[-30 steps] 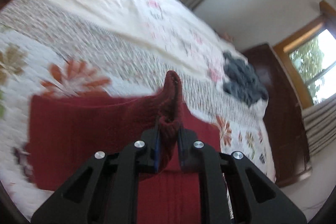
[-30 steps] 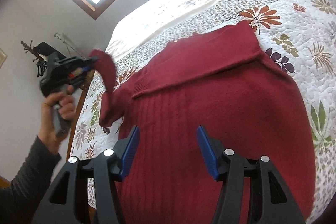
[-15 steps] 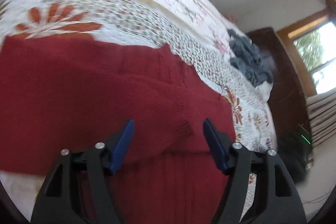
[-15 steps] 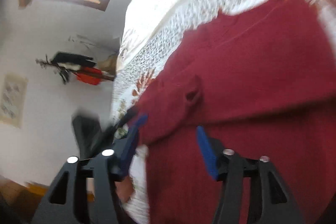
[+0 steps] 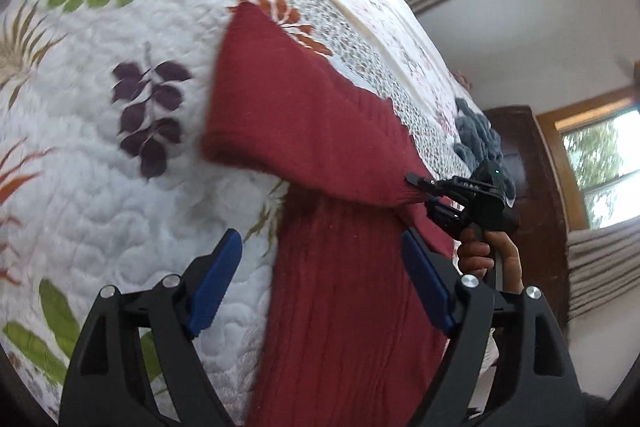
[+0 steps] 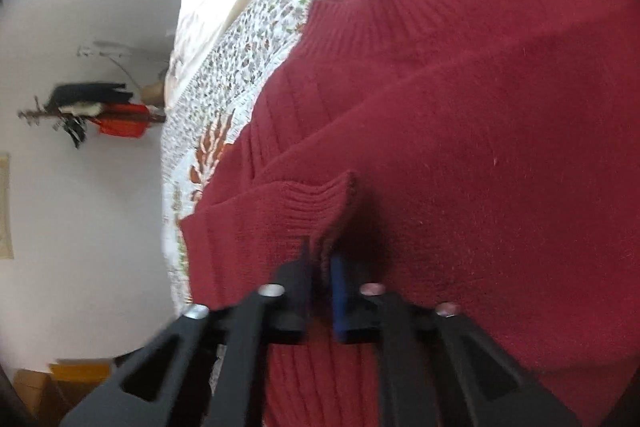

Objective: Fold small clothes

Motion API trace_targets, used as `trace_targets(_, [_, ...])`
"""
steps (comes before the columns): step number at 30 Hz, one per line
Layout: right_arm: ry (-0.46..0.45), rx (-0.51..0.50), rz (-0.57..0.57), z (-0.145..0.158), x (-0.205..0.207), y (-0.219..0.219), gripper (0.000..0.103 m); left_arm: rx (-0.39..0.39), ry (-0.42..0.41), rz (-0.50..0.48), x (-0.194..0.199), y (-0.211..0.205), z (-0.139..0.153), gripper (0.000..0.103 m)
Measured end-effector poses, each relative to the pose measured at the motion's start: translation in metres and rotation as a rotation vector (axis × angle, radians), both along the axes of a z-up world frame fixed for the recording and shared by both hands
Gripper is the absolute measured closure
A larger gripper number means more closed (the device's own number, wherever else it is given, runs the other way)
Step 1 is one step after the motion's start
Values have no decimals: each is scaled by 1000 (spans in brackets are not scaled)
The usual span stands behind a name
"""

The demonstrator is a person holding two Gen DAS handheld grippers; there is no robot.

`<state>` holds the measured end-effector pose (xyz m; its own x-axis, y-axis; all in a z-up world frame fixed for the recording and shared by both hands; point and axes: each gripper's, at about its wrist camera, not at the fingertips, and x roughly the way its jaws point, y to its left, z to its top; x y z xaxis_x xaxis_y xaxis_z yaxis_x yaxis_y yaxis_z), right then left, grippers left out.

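A dark red knitted sweater (image 5: 344, 267) is lying on the floral quilt (image 5: 100, 167) that is covering the bed, its body running down toward the near edge. The right gripper (image 6: 322, 263) is pinching the ribbed cuff of one sleeve, jaws closed tight on the knit with only the fabric between them, and in the left wrist view that sleeve is stretching taut above the sweater's body. A hand (image 5: 486, 255) is gripping the handle of that tool. The left gripper (image 5: 320, 279) is hanging over the sweater's edge with its blue pads (image 5: 212, 287) spread wide, holding nothing. Farther up the bed a grey-blue bundle of cloth (image 5: 478, 135) is sitting near a dark wooden cabinet (image 5: 532, 167). Curtains and windows are showing behind. On the far wall some clothes (image 6: 100, 107) are hanging from a rack, too blurred to make out. The sweater's hem is cut off by both views.
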<state>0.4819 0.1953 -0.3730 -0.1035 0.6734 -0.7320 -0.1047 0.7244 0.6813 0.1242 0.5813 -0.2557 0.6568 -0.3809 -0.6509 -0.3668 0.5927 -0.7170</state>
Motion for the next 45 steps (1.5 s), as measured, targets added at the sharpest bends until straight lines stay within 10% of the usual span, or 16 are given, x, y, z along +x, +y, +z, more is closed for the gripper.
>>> trace_targets(14, [-443,-77,-32,194,18,-84,97,-69,-62,-21,42,19,38,26])
trace_targets(30, [-228,-160,-222,41,36,-223,97,-70,16,-201,192,-17,-1,28])
trace_targets(45, [-124,110,-266,-10,39,-265,92,9,118,-209,222,-20,-42,32])
